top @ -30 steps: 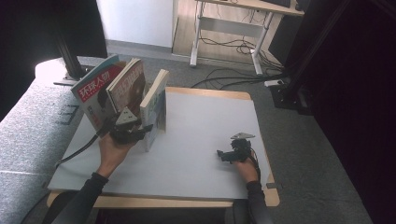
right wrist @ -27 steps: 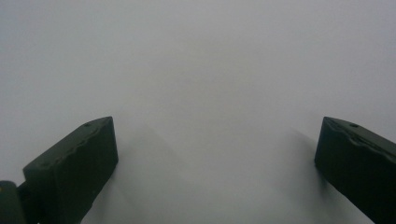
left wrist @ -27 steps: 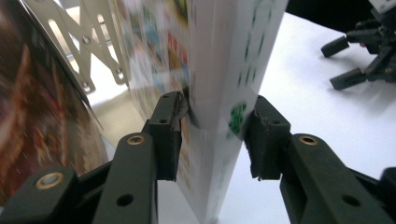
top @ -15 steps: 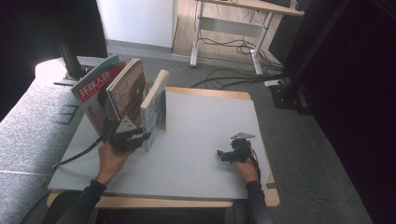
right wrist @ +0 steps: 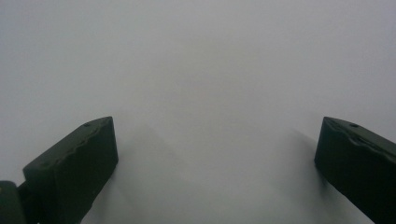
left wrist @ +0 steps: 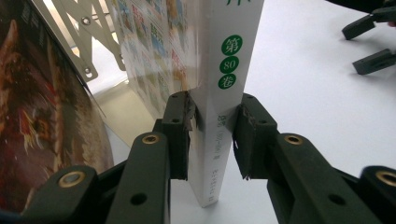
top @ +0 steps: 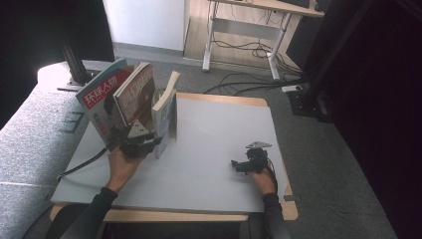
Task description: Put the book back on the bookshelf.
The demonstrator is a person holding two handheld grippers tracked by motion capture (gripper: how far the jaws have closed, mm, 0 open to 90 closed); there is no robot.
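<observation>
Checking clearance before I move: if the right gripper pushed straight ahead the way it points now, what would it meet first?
Probably just the white tabletop: the right gripper, jaws wide open, faces bare surface. Depth is hard to judge, but nothing else shows ahead.

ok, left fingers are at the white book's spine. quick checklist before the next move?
1. Left gripper centred on the white book spine: ok, one finger on each side.
2. Grip closed: cannot tell. The jaws have just been closing on the spine; the left finger looks in contact, but a thin gap may remain at the other one.
3. Book upright: ok, it stands on its bottom edge.
4. Neighbouring magazine clear of the fingers: ok, it leans off to the side.
5. Right gripper out of the way: ok, open and resting on the table well apart from the books.
6. Bookstand behind: cannot tell whether the book touches it.
</observation>
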